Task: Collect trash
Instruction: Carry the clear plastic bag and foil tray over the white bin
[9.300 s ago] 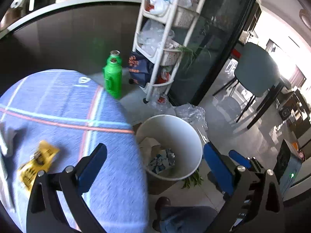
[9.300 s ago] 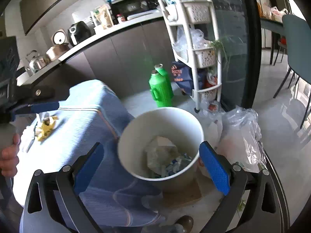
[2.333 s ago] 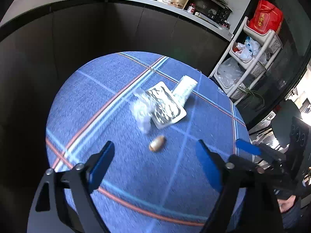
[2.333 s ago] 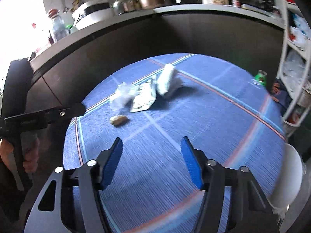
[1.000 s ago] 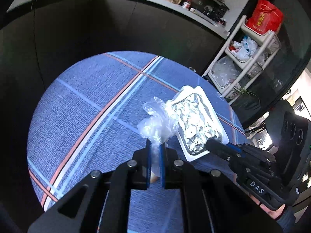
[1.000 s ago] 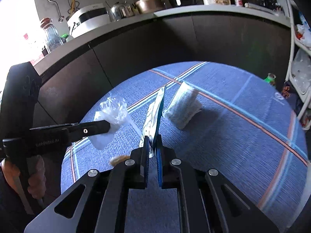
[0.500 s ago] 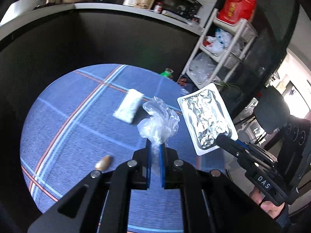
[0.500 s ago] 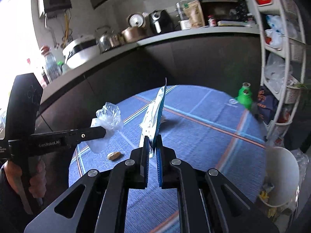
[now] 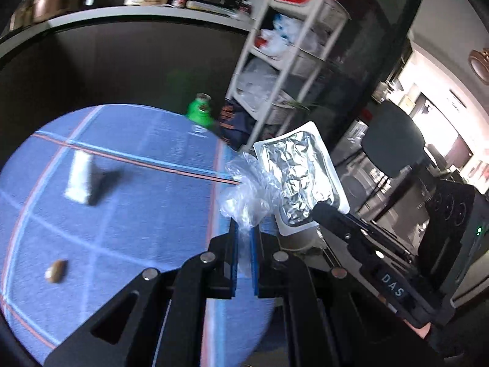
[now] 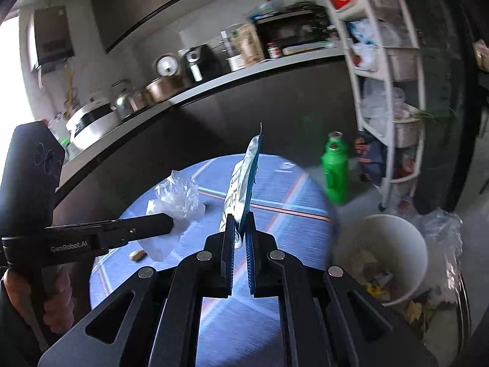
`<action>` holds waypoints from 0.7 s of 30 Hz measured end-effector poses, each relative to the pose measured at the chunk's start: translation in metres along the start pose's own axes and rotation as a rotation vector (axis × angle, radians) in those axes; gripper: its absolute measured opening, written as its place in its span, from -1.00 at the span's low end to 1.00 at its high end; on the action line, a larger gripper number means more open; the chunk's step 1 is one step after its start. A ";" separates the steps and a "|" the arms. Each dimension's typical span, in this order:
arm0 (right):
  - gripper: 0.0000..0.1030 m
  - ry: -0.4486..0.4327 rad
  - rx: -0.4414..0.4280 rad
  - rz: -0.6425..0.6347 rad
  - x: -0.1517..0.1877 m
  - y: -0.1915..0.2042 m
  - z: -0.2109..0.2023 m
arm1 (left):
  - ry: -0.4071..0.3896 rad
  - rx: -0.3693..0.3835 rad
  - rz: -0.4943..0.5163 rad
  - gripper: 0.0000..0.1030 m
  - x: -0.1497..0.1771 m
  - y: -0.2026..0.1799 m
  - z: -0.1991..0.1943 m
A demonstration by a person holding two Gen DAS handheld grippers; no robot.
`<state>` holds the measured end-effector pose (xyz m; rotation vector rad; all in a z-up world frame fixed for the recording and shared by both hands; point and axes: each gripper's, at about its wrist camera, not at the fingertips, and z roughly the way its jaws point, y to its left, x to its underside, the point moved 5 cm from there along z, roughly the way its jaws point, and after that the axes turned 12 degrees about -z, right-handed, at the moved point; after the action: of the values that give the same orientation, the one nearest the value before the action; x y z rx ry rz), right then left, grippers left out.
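Above the blue table [image 9: 128,202], the left gripper [image 9: 243,238] pinches a clear plastic wrap [image 9: 249,189] and the right gripper [image 10: 239,238] clamps a foil packet [image 10: 243,183] by its edge. Either flimsy piece could slip and miss. The white bin [image 10: 388,244], at four o'clock in the right view, already holds scraps.

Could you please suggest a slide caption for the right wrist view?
Right gripper carries a foil packet toward the white bin; left gripper holds crumpled plastic.

Crumpled clear plastic wrap [image 9: 249,189] aloft, foil packet [image 9: 301,180] upright, white bin [image 10: 394,244] apparently part-full
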<state>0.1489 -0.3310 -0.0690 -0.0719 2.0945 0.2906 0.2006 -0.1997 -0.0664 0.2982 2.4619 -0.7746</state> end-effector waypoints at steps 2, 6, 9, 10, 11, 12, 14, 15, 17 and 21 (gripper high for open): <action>-0.88 -0.005 0.031 0.033 0.006 -0.022 -0.007 | 0.020 0.009 0.015 -0.85 0.003 -0.013 0.011; -0.88 0.000 0.094 0.077 0.020 -0.060 -0.017 | 0.065 0.026 0.047 -0.85 0.008 -0.037 0.039; -0.88 0.011 0.127 0.123 0.032 -0.088 -0.020 | 0.098 0.033 0.064 -0.85 0.009 -0.053 0.062; -0.88 0.019 0.139 0.144 0.038 -0.099 -0.020 | 0.112 0.036 0.068 -0.85 0.010 -0.059 0.071; -0.88 0.026 0.147 0.157 0.043 -0.106 -0.019 | 0.127 0.042 0.070 -0.85 0.011 -0.063 0.079; -0.88 0.030 0.151 0.165 0.046 -0.110 -0.018 | 0.138 0.044 0.071 -0.85 0.012 -0.066 0.086; -0.88 0.049 0.164 0.188 0.057 -0.122 -0.013 | 0.165 0.040 0.076 -0.85 0.013 -0.073 0.103; -0.88 0.055 0.168 0.195 0.060 -0.127 -0.012 | 0.173 0.040 0.078 -0.85 0.014 -0.075 0.108; -0.88 0.072 0.174 0.222 0.072 -0.137 -0.006 | 0.198 0.040 0.081 -0.85 0.016 -0.079 0.123; -0.88 0.106 0.187 0.263 0.091 -0.155 0.004 | 0.243 0.030 0.087 -0.85 0.020 -0.083 0.153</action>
<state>0.1318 -0.4747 -0.1762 0.3074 2.2283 0.2510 0.2189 -0.3554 -0.1443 0.5356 2.6439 -0.7776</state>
